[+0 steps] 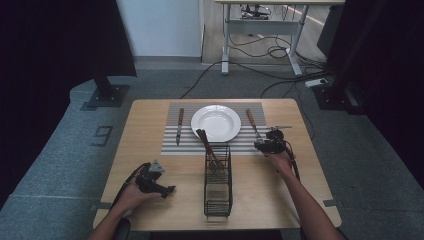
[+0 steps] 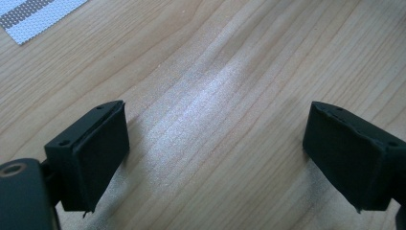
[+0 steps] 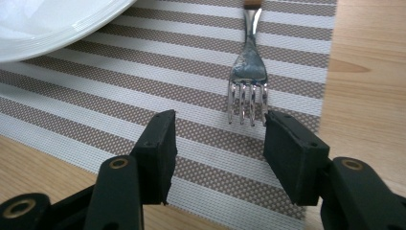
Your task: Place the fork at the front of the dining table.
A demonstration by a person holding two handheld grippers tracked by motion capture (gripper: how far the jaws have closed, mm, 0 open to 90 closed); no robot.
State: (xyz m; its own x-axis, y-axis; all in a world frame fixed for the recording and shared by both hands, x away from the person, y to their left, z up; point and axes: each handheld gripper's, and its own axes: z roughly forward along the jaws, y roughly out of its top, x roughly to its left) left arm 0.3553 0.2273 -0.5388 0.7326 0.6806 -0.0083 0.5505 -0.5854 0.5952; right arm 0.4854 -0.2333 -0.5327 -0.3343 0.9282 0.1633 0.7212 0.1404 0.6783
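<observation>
High view: nearest, the left hand-held gripper (image 1: pixel 167 190) rests released on the wooden surface (image 1: pixel 150 115), beside a black wire basket (image 1: pixel 218 187) holding utensils. Farther on, the right hand-held gripper (image 3: pixel 218 143), jaws apart and empty, sits just short of the fork (image 3: pixel 248 81) on the striped placemat (image 1: pixel 170 137), right of the white plate (image 1: pixel 216 122); a knife (image 1: pixel 179 125) lies left.
</observation>
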